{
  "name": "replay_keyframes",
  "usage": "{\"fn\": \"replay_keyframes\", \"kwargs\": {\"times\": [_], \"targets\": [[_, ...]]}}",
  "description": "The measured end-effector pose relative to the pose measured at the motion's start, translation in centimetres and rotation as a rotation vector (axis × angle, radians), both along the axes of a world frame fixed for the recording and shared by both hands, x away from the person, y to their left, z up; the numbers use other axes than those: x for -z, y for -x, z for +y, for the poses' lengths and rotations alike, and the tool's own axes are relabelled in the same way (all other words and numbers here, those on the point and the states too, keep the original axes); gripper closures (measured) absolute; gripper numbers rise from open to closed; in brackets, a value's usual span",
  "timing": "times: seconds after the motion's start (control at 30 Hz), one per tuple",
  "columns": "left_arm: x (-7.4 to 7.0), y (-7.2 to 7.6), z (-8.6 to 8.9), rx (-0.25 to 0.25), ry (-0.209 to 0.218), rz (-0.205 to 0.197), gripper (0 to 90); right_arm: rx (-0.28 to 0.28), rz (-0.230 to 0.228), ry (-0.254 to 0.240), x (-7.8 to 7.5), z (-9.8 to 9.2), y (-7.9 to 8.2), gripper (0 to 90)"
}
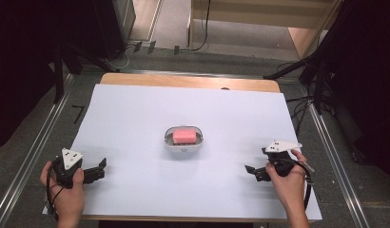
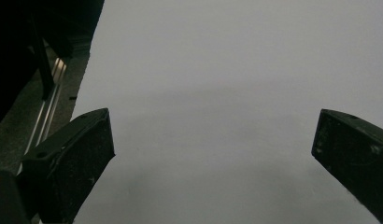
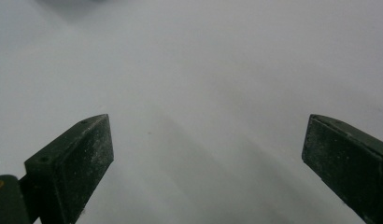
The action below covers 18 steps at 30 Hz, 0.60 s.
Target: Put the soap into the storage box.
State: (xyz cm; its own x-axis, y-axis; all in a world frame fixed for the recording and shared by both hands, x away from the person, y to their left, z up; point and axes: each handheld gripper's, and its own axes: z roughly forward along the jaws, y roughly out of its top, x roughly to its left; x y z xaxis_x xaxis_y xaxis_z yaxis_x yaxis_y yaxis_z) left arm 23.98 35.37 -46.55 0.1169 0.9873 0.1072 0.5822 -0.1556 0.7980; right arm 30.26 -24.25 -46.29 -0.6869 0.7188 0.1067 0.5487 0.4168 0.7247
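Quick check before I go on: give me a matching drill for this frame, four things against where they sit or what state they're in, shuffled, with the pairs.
Things:
1. pink block
2. white dish
3. left gripper
4. right gripper

Places or states:
A. at the near right of the white sheet, jaws open, nothing between them
B. lying inside the dish
C. at the near left of the sheet, jaws open, nothing between them
D. standing at the middle of the sheet, apart from both grippers

Pairs: 1-B, 2-D, 3-C, 4-A
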Motion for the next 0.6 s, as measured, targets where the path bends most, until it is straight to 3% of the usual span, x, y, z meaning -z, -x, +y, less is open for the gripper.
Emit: {"fn": "replay_keyframes", "kwargs": {"times": [0.47,0.53,0.6], "targets": [[0.0,0.0,0.2,-0.005,0.022,-0.002,0.0,0.092,-0.023,-0.059,1.8,-3.9,2.6,1.7],[-0.1,0.0,0.3,-0.007,0.027,0.006,0.0,0.139,-0.037,-0.104,2.2,-4.7,3.2,0.0],[-0.1,0.0,0.4,-0.007,0.031,0.002,0.0,0.147,-0.037,-0.106,2.5,-5.0,3.4,0.0]]}}
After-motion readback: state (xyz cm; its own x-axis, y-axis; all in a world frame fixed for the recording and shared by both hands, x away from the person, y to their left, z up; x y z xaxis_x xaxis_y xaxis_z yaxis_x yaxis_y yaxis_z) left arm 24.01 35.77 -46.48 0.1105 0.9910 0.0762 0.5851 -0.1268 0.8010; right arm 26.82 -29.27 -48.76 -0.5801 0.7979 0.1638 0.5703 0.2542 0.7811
